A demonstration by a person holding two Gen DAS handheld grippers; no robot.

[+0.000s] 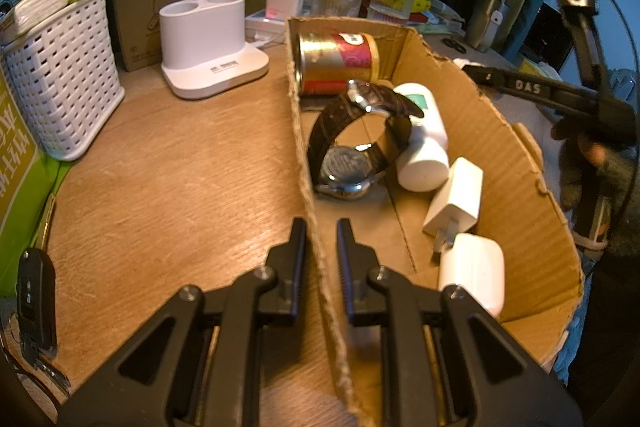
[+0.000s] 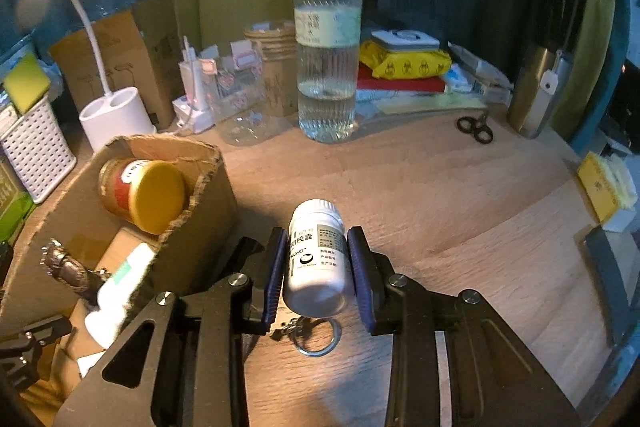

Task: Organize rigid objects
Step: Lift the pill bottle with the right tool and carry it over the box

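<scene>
An open cardboard box (image 1: 516, 163) lies on the wooden desk and holds a gold and red can (image 1: 338, 61), a dark wristwatch (image 1: 356, 143), a white bottle (image 1: 424, 143), a white charger plug (image 1: 454, 203) and a white earbud case (image 1: 474, 273). My left gripper (image 1: 320, 231) straddles the box's left wall, its fingers nearly closed on the cardboard edge. My right gripper (image 2: 316, 247) is shut on a white pill bottle (image 2: 316, 259), held just right of the box (image 2: 200, 219) and above a key ring (image 2: 316, 339).
A white basket (image 1: 64, 79), a white lamp base (image 1: 208, 39) and a black car key (image 1: 34, 303) are left of the box. A water bottle (image 2: 326, 39), small scissors (image 2: 476, 129), a metal cup (image 2: 536, 91) and a yellow wipes pack (image 2: 404, 61) stand at the back.
</scene>
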